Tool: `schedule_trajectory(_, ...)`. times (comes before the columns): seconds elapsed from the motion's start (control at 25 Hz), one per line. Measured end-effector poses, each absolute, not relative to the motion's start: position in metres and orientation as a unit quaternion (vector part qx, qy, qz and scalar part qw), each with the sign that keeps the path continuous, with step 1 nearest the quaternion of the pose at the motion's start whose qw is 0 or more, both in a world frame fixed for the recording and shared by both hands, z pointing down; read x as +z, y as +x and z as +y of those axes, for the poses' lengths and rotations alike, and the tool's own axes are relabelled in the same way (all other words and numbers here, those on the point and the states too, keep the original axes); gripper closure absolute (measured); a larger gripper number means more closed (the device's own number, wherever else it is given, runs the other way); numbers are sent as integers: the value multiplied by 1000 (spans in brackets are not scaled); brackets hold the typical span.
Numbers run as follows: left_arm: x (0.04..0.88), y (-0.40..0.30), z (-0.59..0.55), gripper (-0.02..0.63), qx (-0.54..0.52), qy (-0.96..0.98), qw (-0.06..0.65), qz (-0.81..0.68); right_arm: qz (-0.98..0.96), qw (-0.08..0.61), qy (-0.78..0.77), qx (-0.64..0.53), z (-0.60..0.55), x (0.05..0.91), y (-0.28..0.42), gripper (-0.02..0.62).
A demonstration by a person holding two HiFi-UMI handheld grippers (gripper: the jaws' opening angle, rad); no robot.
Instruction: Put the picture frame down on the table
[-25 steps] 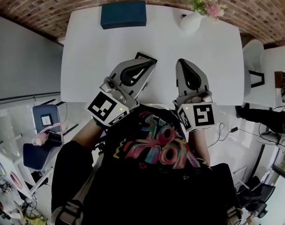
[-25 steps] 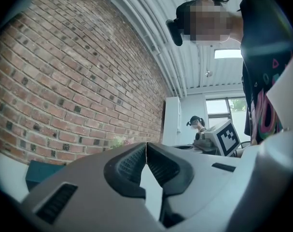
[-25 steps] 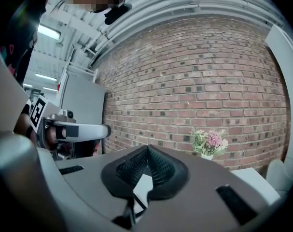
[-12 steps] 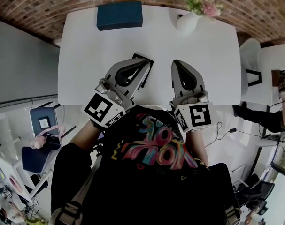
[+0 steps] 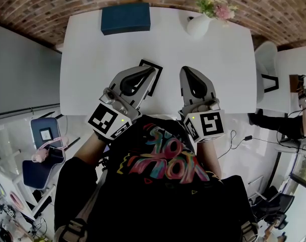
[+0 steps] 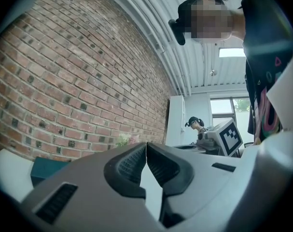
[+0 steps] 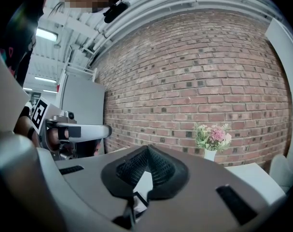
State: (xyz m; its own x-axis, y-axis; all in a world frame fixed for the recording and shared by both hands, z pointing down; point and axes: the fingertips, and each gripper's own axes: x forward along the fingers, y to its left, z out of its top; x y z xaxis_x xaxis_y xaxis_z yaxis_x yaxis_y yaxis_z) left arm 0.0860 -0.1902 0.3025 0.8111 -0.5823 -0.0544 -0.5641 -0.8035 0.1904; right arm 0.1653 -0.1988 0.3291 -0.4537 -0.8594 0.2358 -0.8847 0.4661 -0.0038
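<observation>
The picture frame (image 5: pixel 157 82), thin black border around a white middle, lies flat on the white table (image 5: pixel 92 69), and my left gripper (image 5: pixel 154 69) covers most of it. That gripper hovers over the frame with its jaws shut and nothing between them (image 6: pixel 146 145). To its right my right gripper (image 5: pixel 185 70) hangs above bare table, also shut and empty (image 7: pixel 147 149). A black corner of the frame (image 7: pixel 138 200) shows through the gap beneath the right gripper's pads.
A dark blue box (image 5: pixel 125 18) lies at the table's far edge. A white vase of pink flowers (image 5: pixel 200 21) stands at the far right corner. A white chair (image 5: pixel 270 59) is beside the table's right side. Brick wall runs behind.
The whole scene has drifted slightly left in the head view. Both grippers stay shut in the same places over the frame and the table.
</observation>
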Motion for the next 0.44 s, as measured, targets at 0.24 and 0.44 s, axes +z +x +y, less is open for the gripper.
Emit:
schedule_trajectory(0.24,309,83,-194,579,-51,946,88,-308,-853,96,509,59,-202,331,163,572)
schedule_trajectory(0.44,315,77,-195,579,-47,944,92,-314,-850,112,509,70,-201,338,160,572)
